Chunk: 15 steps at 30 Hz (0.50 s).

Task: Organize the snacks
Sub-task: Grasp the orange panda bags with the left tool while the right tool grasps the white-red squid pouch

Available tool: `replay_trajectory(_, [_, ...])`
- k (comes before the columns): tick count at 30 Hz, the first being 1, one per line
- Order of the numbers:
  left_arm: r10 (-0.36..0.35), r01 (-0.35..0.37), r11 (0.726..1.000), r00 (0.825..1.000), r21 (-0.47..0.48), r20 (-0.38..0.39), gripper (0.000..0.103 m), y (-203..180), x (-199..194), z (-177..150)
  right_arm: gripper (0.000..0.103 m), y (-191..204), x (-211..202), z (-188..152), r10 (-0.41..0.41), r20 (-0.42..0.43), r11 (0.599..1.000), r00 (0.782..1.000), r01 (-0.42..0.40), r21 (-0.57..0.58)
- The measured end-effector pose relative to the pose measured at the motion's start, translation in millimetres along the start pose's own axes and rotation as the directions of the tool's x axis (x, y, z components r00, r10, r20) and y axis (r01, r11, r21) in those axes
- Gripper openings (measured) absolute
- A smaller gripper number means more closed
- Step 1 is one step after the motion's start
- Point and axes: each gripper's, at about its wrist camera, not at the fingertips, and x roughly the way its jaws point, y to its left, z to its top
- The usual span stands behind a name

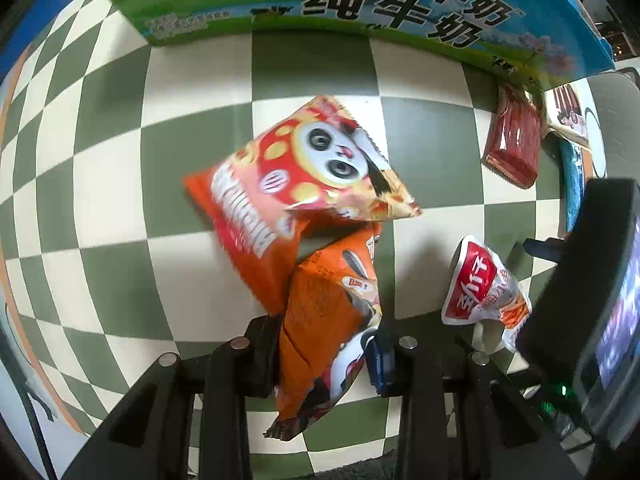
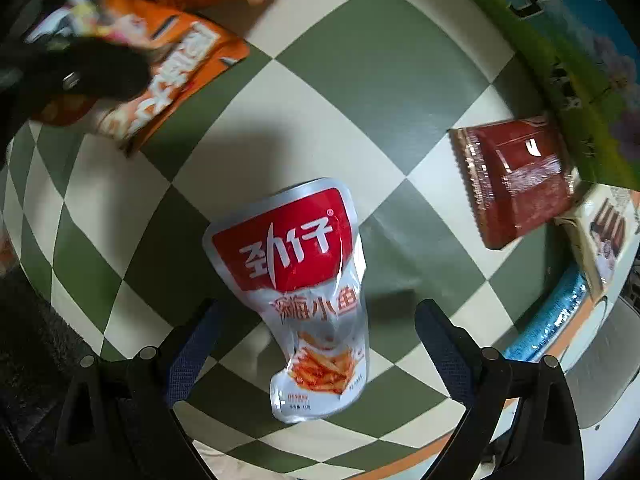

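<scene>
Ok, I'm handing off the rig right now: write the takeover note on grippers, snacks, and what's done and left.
Left gripper: shut on the orange panda snack bag, bag hanging forward.
Right gripper: open, straddling the silver fish snack pouch, not gripping.
Dark red packet lies beside the milk carton box, with a blue packet near the mat edge.
Done: one bag picked. Left: place it, grab the pouch, sort the rest.

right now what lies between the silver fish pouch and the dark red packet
Nothing: bare checkered tablecloth. The right wrist view shows only green and cream squares between the pouch and the packet.
</scene>
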Motion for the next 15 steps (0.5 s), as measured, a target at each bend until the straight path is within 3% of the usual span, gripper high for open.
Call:
replay_trajectory(2, [-0.007, 0.007, 1.000, 1.000, -0.005, 0.003, 0.031, 3, 1, -7, 0.090, -1, 3, 3, 0.013, -0.001, 1.000, 1.000, -0.013, 0.024])
replay_trajectory(5, [-0.019, 0.019, 1.000, 1.000, -0.012, 0.013, 0.031, 5, -1, -13, 0.074, -9, -4, 1, 0.037, 0.029, 0.992, 0.999, -0.040, 0.120])
replay_trajectory(7, [-0.027, 0.028, 0.999, 0.999, -0.021, 0.020, 0.031, 6, -3, -17, 0.050, -15, -9, -3, 0.055, 0.053, 0.975, 0.997, -0.065, 0.211])
replay_trajectory(8, [-0.029, 0.030, 0.999, 0.999, -0.022, 0.022, 0.031, 9, -7, -16, 0.045, -19, -10, -5, 0.063, 0.058, 0.967, 0.996, -0.075, 0.245])
replay_trajectory(11, [-0.028, 0.029, 0.999, 0.999, -0.023, 0.031, 0.030, 12, -12, -21, 0.039, -33, -10, -16, 0.153, 0.093, 0.897, 0.984, -0.178, 0.404])
replay_trajectory(15, [-0.014, 0.015, 1.000, 0.999, -0.012, 0.049, 0.030, 14, -21, -26, 0.036, -37, -7, -30, 0.217, 0.140, 0.798, 0.966, -0.258, 0.545])
